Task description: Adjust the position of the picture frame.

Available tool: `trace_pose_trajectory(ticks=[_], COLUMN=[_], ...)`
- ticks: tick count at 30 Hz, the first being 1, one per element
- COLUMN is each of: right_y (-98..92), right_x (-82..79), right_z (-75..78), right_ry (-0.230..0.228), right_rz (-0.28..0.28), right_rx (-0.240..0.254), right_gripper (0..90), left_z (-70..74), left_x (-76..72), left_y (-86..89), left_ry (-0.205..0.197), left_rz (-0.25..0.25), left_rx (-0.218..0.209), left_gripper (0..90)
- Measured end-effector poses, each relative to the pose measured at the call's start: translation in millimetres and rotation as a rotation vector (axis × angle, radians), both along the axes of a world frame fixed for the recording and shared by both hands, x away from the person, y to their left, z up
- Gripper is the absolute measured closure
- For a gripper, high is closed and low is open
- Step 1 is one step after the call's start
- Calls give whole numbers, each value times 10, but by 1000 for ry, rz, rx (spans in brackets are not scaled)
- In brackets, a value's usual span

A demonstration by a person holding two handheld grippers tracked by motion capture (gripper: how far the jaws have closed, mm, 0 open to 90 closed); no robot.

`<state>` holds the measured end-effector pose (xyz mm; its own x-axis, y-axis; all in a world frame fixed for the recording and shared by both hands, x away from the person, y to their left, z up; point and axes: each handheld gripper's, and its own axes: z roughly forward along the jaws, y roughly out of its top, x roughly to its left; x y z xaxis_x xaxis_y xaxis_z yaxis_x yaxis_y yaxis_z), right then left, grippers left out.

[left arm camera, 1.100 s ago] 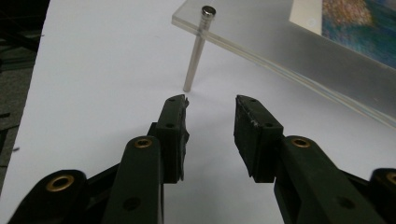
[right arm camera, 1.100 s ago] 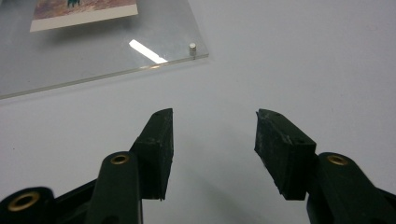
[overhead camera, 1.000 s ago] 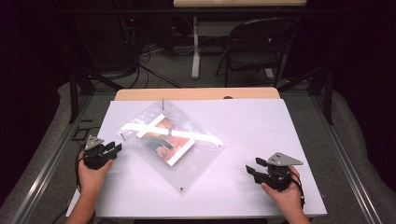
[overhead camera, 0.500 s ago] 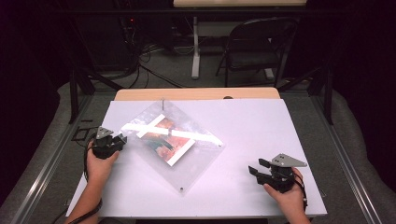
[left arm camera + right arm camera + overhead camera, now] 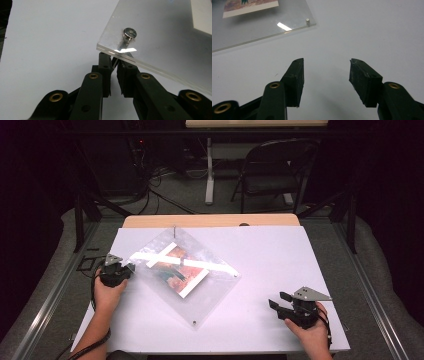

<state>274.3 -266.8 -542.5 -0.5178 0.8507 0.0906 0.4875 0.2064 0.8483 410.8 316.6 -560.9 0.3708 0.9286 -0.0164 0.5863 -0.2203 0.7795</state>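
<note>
Acrylic photo frame (image 5: 187, 275) lies flat and turned diamond-wise at the middle of the white bench (image 5: 270, 255), its colour print (image 5: 177, 270) sandwiched between the clear sheets, a bright glare stripe across it. My left tool (image 5: 129, 268) sits at the frame's nine-o'clock corner; its jaws have just been closing, and in the left gripper view the pads (image 5: 105, 67) look clenched on the shank of the corner standoff screw (image 5: 128, 35) just under the sheet edge. My right tool (image 5: 275, 301) rests at five o'clock, well apart from the frame, jaws released with nothing between them; the six-o'clock corner screw (image 5: 307, 22) lies ahead of it. To do this well, I judge: keep the pinch square on the metal shank, not on the acrylic edge, and turn or lift gently so the slick sheet does not skate. Right tool could steady the far corner. Bench is smooth and matte white, over a wooden top (image 5: 210, 221). Room dark; folding chair (image 5: 272, 172) at one o'clock, floor cables (image 5: 160, 180) at eleven.
</note>
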Motion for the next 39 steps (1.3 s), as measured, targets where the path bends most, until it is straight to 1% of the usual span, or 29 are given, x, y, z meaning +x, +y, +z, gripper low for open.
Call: trace_pose_trajectory(ticks=[1,5,10,11,13,14,15,16,17,18,21,22,25,26,27,28,32,34,37,39], right_y=[-1,-5,-5,-2,0,0,3,4,9,14,40,40,82,82,107,107,147,150,161,172], right_x=[-2,-7,-5,-6,-4,-3,-4,-3,-1,-1,-1,-1,5,5,2,2,8,14,22,17], right_z=[-2,-3,-2,-2,-3,-1,1,2,2,6,14,14,23,23,33,33,35,34,39,48], right_ry=[1,7,3,5,2,1,2,1,0,4,12,12,14,14,15,15,18,18,19,22], right_rz=[-1,-5,0,-1,2,4,5,7,10,15,28,28,53,53,68,68,83,86,100,108], right_rx=[1,3,1,2,5,5,5,7,10,11,15,15,21,21,29,29,31,35,46,60], right_gripper=[455,456,456,456,456,456,457,459,472,481,492,492,507,507,507,507,507,507,508,527], left_z=[-6,16,21,34,39,39,50,50,62,65,81,81,93,93,103,103,117,124,135,143], left_x=[1,-15,-52,-85,-135,-135,-187,-187,-254,-275,-362,-362,-478,-478,-531,-531,-634,-648,-690,-710], left_y=[10,-2,7,11,6,6,0,0,-17,-24,-61,-61,-119,-119,-155,-155,-261,-283,-377,-425], left_ry=[-3,-1,0,9,9,9,16,16,25,28,34,34,41,41,45,45,53,56,62,68], left_rz=[-6,-14,-18,-27,-41,-41,-60,-60,-71,-75,-95,-95,-123,-123,-142,-142,-181,-188,-220,-233], left_rx=[-8,20,6,6,3,3,6,6,3,-1,6,6,11,11,19,19,22,23,32,35], left_gripper=[819,832,832,832,831,831,830,830,830,828,828,828,827,827,827,828,827,827,826,826])
